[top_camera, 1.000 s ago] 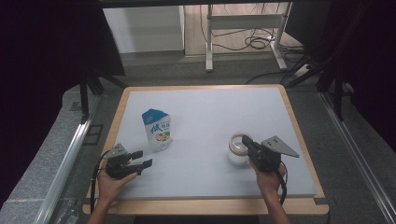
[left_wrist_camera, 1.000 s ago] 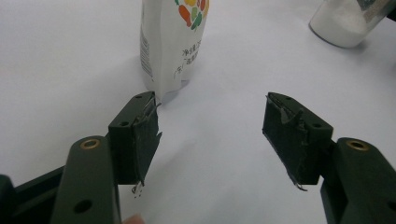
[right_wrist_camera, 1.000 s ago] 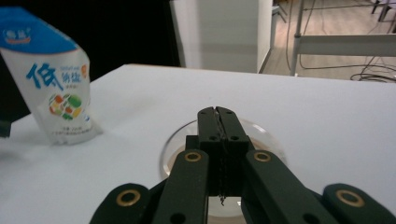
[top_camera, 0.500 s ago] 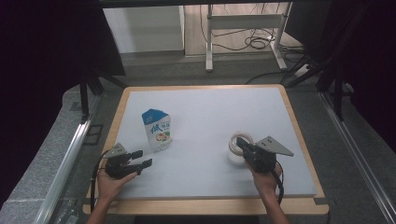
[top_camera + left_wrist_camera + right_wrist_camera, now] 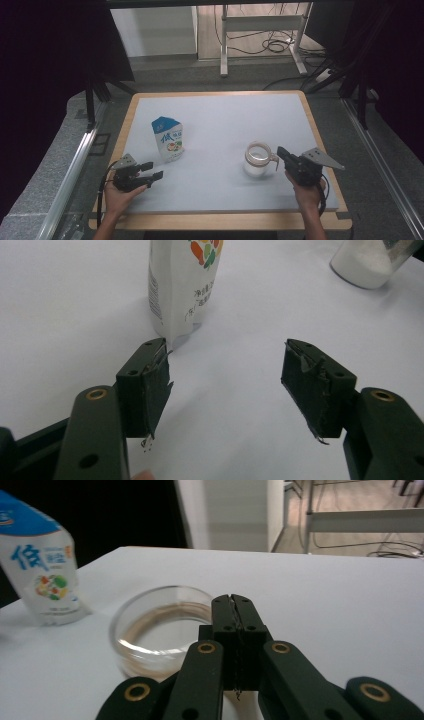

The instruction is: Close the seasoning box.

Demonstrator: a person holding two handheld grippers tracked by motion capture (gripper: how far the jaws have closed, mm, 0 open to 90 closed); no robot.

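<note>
The right gripper (image 5: 278, 151) has its jaws pressed together, empty, its tip just beside the round clear glass jar (image 5: 258, 159) with white powder. The left gripper (image 5: 154, 170) gapes wide, empty, near the upright blue-and-white carton (image 5: 169, 139) on the white desk (image 5: 215, 120).

White table (image 5: 220, 115); perhaps cables (image 5: 272, 45) behind
</note>
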